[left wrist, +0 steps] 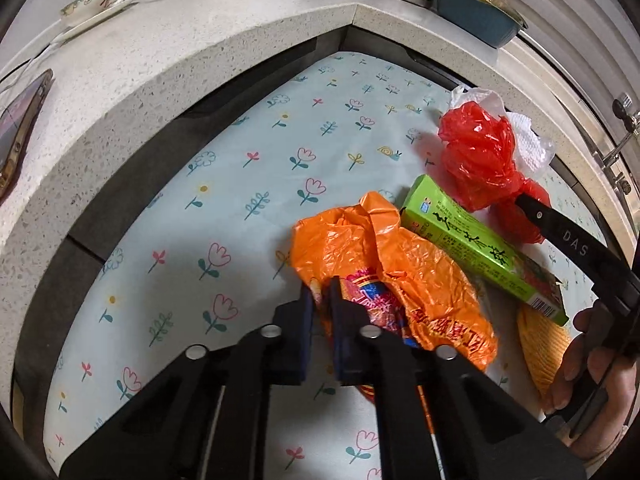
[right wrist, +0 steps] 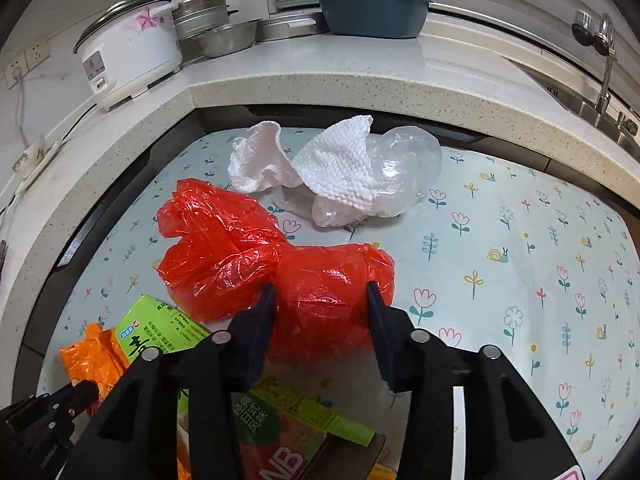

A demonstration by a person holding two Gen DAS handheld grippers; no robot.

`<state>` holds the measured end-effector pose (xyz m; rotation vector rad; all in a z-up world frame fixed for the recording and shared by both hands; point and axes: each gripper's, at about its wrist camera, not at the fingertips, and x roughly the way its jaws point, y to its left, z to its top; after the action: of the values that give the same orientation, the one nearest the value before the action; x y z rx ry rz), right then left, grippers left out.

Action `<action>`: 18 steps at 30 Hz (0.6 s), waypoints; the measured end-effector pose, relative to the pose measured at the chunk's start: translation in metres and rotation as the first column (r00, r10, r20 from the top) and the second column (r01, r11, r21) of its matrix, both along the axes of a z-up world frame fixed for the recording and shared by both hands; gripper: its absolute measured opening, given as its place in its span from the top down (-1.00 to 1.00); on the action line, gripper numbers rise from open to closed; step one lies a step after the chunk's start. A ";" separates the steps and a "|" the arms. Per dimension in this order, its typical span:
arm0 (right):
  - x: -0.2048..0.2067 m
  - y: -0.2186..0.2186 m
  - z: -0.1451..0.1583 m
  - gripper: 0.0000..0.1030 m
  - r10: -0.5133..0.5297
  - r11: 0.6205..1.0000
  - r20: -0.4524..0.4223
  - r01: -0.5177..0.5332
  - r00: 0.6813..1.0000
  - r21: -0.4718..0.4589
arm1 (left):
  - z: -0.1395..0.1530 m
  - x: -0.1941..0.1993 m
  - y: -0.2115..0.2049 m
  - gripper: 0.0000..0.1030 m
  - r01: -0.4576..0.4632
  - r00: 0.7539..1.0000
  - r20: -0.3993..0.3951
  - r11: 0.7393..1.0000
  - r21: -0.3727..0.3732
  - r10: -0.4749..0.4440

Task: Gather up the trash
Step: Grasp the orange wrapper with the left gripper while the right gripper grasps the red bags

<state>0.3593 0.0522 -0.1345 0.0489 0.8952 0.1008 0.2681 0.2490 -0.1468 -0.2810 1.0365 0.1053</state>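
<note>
A crumpled orange plastic bag lies on the flowered mat. My left gripper is shut on its near edge. A green carton lies just right of it. A red plastic bag lies beyond the carton. My right gripper is open, its fingers on either side of the red bag's near lump. It shows in the left wrist view at the red bag. White paper towels and a clear bag lie behind.
A speckled stone counter wraps around the mat. On it stand a rice cooker, steel bowls and a blue basin. A tap and sink are at the right. A yellow ribbed thing lies by the carton.
</note>
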 end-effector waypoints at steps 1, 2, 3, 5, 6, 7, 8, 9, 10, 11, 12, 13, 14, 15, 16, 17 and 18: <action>-0.001 -0.001 0.001 0.34 -0.002 1.000 0.002 0.002 1.000 0.003 | 0.002 0.000 -0.001 0.93 0.002 1.000 0.009 1.000 0.007 -0.002; -0.003 -0.002 0.003 0.36 -0.006 1.000 0.005 0.005 1.000 0.007 | 0.006 -0.001 -0.002 0.94 0.002 1.000 0.017 1.000 0.014 -0.002; -0.005 -0.004 0.006 0.41 -0.007 1.000 0.011 0.007 1.000 0.013 | 0.010 -0.003 -0.003 0.95 0.001 1.000 0.029 1.000 0.016 -0.002; -0.010 -0.007 0.011 0.44 -0.013 1.000 0.027 0.012 1.000 0.021 | 0.018 -0.005 -0.006 0.95 0.004 0.999 0.050 1.000 0.023 -0.005; -0.014 -0.010 0.016 0.46 -0.016 1.000 0.037 0.015 0.999 0.027 | 0.023 -0.006 -0.007 0.95 0.006 0.998 0.059 1.000 0.028 -0.008; -0.016 -0.012 0.019 0.47 -0.020 0.999 0.045 0.018 0.999 0.031 | 0.028 -0.007 -0.009 0.96 0.009 0.997 0.070 1.000 0.030 -0.011; -0.019 -0.015 0.025 0.47 -0.025 0.999 0.057 0.023 0.998 0.038 | 0.033 -0.008 -0.011 0.96 0.011 0.997 0.080 1.000 0.028 -0.013; -0.023 -0.019 0.031 0.47 -0.031 0.999 0.071 0.028 0.997 0.045 | 0.038 -0.010 -0.013 0.96 0.014 0.996 0.091 0.999 0.029 -0.016; -0.026 -0.022 0.036 0.47 -0.036 0.998 0.081 0.032 0.996 0.050 | 0.044 -0.011 -0.017 0.96 0.018 0.994 0.103 0.999 0.034 -0.022; -0.030 -0.026 0.042 0.47 -0.042 0.998 0.093 0.037 0.995 0.056 | 0.050 -0.012 -0.020 0.96 0.025 0.993 0.114 0.999 0.037 -0.029; -0.034 -0.029 0.048 0.47 -0.047 0.997 0.104 0.041 0.993 0.060 | 0.055 -0.013 -0.024 0.96 0.029 0.992 0.124 0.999 0.039 -0.034; -0.039 -0.034 0.055 0.47 -0.053 0.997 0.117 0.045 0.992 0.063 | 0.062 -0.015 -0.028 0.96 0.036 0.990 0.137 0.999 0.040 -0.041; -0.042 -0.038 0.060 0.47 -0.057 0.997 0.127 0.049 0.990 0.063 | 0.068 -0.017 -0.032 0.96 0.041 0.988 0.148 0.998 0.042 -0.047; -0.047 -0.043 0.066 0.47 -0.063 0.996 0.137 0.054 0.989 0.064 | 0.075 -0.019 -0.037 0.96 0.049 0.985 0.161 0.998 0.044 -0.055; -0.052 -0.048 0.071 0.47 -0.069 0.996 0.147 0.060 0.987 0.067 | 0.081 -0.021 -0.043 0.96 0.057 0.983 0.173 0.997 0.046 -0.064; -0.058 -0.055 0.078 0.47 -0.078 0.995 0.158 0.068 0.984 0.070 | 0.086 -0.022 -0.048 0.96 0.065 0.980 0.183 0.997 0.048 -0.073; -0.063 -0.061 0.082 0.47 -0.086 0.995 0.166 0.075 0.982 0.071 | 0.092 -0.024 -0.056 0.96 0.075 0.977 0.195 0.996 0.051 -0.084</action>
<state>0.2964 -0.0086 -0.0526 0.1349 0.7192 0.0573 0.2443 0.1932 -0.0546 -0.2053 0.8467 0.0269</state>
